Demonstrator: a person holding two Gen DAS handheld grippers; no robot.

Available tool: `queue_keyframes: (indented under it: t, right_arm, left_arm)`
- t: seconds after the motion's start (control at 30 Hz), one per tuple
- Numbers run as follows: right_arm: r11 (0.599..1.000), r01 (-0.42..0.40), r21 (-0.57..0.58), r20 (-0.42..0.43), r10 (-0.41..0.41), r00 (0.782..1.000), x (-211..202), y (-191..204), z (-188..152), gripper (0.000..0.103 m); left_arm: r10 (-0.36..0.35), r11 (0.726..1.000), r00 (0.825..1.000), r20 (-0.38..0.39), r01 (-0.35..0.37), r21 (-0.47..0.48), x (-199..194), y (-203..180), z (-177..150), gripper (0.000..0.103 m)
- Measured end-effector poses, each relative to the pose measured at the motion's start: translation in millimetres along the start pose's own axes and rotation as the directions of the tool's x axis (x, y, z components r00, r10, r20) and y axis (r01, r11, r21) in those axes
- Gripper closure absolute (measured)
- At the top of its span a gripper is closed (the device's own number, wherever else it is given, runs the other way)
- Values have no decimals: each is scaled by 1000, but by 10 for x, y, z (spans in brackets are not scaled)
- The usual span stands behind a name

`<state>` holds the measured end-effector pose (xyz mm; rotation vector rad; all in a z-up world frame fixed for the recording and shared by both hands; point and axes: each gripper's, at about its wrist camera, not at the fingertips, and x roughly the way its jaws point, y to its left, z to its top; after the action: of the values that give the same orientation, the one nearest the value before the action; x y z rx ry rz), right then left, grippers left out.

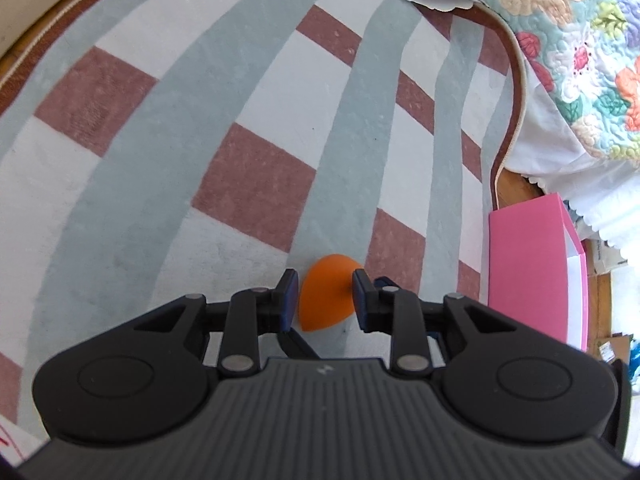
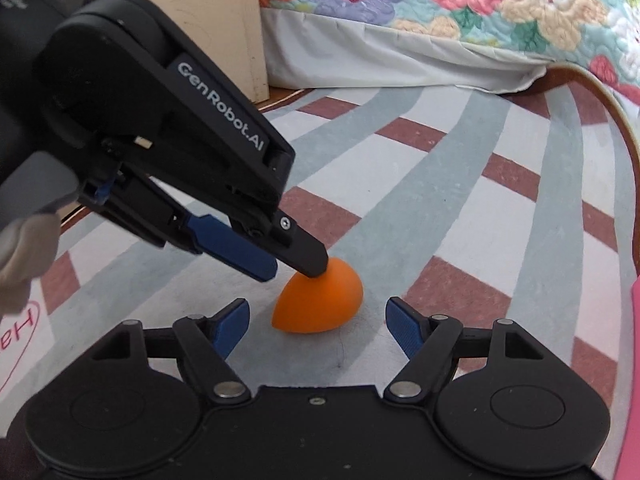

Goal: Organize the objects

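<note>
Black-bodied and blue-padded, the left gripper (image 1: 325,298) fills the bottom of its own view, its jaws drawn close on either side of a small orange teardrop-shaped sponge (image 1: 326,294). Both pads press the sponge's sides, so it is grasped. Under it spreads a soft rug checked in grey-blue, white and brick-red (image 1: 200,128). To the right a flat pink folder or bag (image 1: 532,264) stands on edge at the rug's border, and above it hangs a floral quilted bedspread with a white skirt (image 1: 576,52).

From the right wrist camera, the right gripper (image 2: 318,322) sits lowest in the picture, its blue pads spread wide and touching nothing: it is released. That orange sponge (image 2: 320,306) rests on the rug (image 2: 480,208) just ahead, in line with the gap between the pads. Down from the upper left slants the left gripper (image 2: 298,268), its black fingertip pressed onto the sponge's top. A gloved hand (image 2: 24,256) shows at the left edge. Behind run the bedspread (image 2: 460,4) and a cream furniture panel (image 2: 216,20).
</note>
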<state>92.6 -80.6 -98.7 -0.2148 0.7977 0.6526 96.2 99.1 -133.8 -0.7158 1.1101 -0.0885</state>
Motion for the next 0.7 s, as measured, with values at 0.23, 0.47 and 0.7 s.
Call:
queue_keyframes:
  t: [0.23, 0.47, 0.7]
  right_arm:
    - [999, 27, 36, 4, -27, 1000, 102, 32, -60, 37]
    - [998, 49, 49, 9, -49, 999, 4, 2, -94, 52]
    - [999, -1, 32, -20, 2, 1000, -244, -67, -77, 52]
  left_arm:
    - [-52, 998, 999, 1, 52, -39, 99, 42, -26, 76]
    - [-34, 999, 999, -16, 34, 8, 91, -120, -83, 76]
    - [12, 994, 998, -63, -5, 111, -69, -405, -152, 76]
